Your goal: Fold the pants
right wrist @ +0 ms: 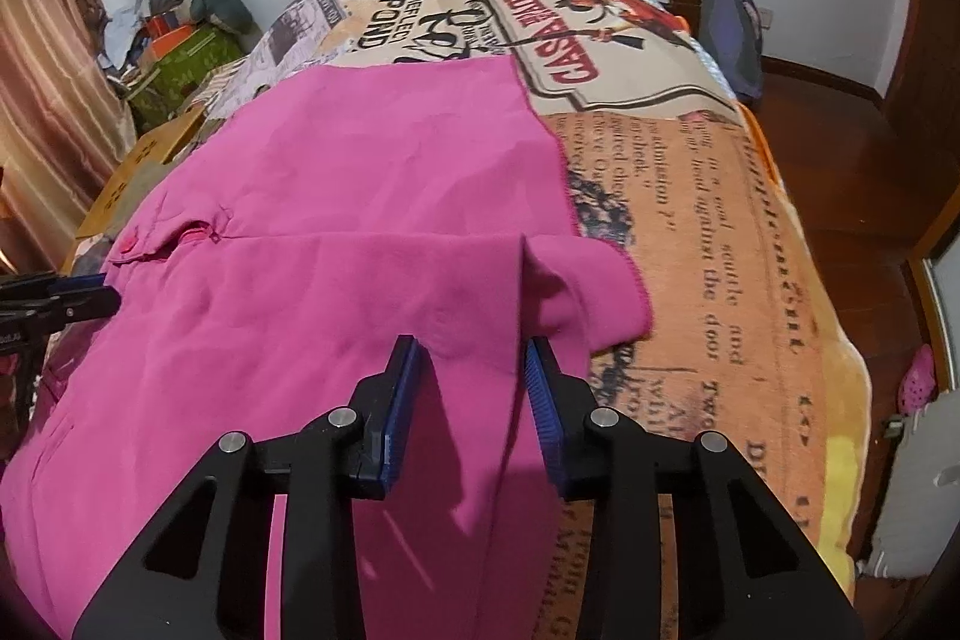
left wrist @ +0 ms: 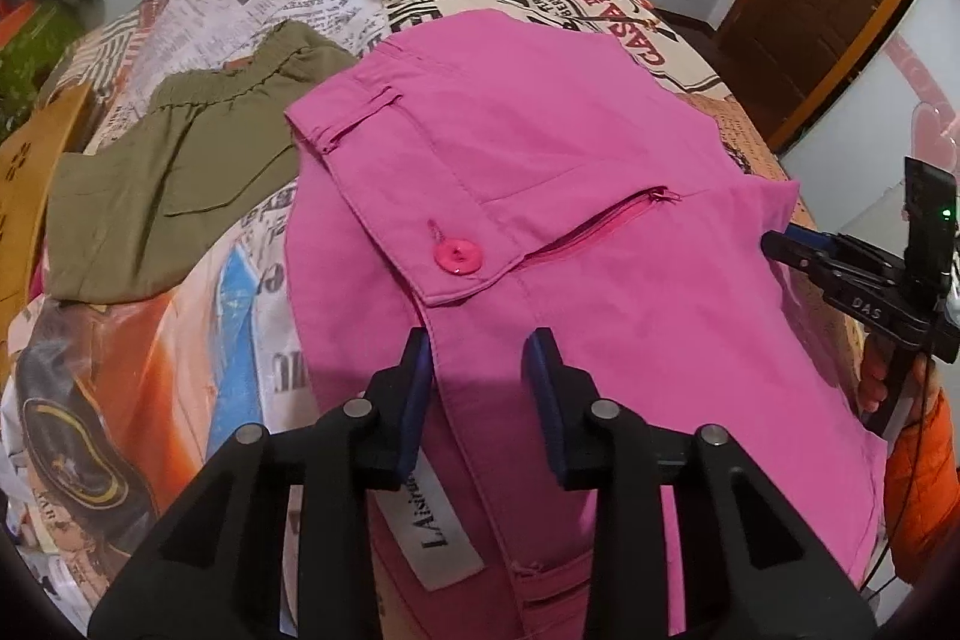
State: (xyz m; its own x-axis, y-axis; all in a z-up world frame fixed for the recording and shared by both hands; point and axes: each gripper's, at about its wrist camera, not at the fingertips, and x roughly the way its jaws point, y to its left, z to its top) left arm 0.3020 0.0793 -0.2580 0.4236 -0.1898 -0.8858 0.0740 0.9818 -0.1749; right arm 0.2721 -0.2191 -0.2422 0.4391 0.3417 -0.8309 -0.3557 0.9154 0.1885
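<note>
Left wrist: left gripper (left wrist: 477,346) jaws apart over pink pants (left wrist: 600,220); right gripper (right wrist: 471,355) likewise.

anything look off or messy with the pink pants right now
Yes. On the pink pants, the hem corner on the right side is flipped over, forming a loose flap instead of lying flat. At the waist, the button flap is folded back and the zipper sits open. Nothing looks damaged.
</note>
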